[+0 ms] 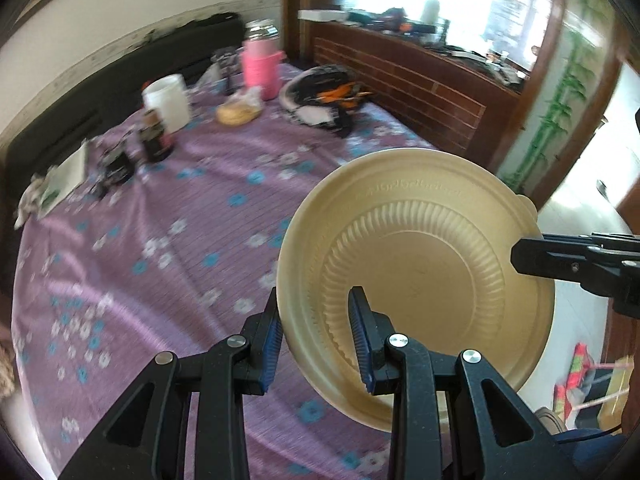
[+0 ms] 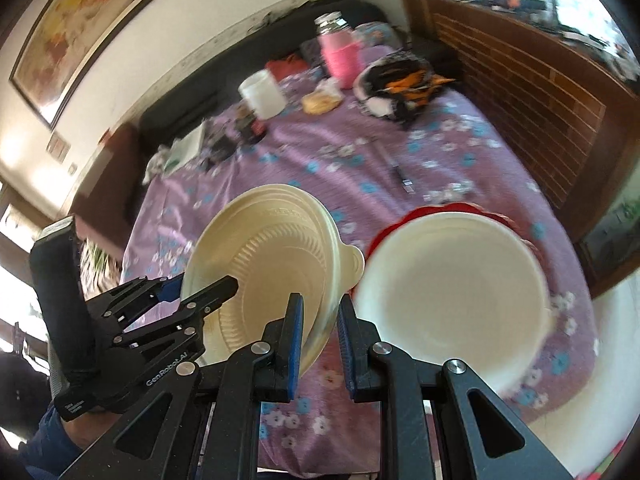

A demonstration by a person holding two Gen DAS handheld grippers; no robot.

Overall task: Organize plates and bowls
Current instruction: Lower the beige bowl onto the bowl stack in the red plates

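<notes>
Two grippers, left (image 1: 316,336) and right (image 2: 320,344), each spread around one beige bowl's (image 1: 416,276) rim, neither visibly clamped, bowl aloft over purple bed (image 1: 160,240) beside white bowl (image 2: 452,292) (red plate (image 2: 404,220) beneath). Risk: slipping, dropping from loose hold.

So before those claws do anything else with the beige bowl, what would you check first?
1. Beige bowl is off the purple cloth: ok.
2. Its rim sits between the fingers of the left gripper and the right gripper: ok.
3. Which gripper actually clamps it: cannot tell.
4. White bowl nearby is upright and looks empty, so it could take a stacked bowl: ok.
5. White bowl rests steadily on the red item beneath it: cannot tell.
6. Sharp view for aiming: not ok, both pictures are blurred.
</notes>
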